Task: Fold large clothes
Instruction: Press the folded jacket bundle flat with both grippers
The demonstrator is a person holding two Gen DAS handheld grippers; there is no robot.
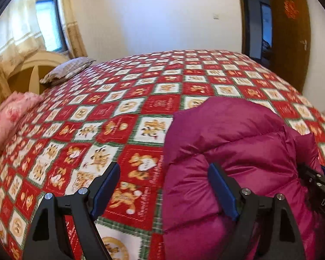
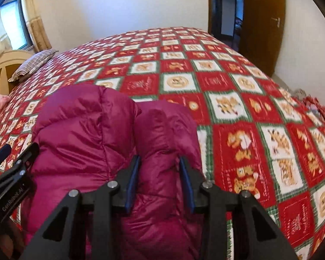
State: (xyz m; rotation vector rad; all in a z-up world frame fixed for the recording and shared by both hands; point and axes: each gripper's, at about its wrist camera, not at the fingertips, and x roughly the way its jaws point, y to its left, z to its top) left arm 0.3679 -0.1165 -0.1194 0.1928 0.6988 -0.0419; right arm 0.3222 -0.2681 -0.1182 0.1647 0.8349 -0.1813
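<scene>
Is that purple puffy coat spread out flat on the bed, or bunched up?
Bunched up. The coat sits in a puffy heap, its layers doubled over, on the checked bedspread.

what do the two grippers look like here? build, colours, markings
Both match: the left gripper and right gripper have black angular linkage arms with triangular cut-outs, silver round pivot bolts and flat blue pads on the fingers. White lettering is printed on each black body, partly readable. No cables or sleeves visible.

Magenta puffer jacket lies bunched, puffy, on bed.
</scene>
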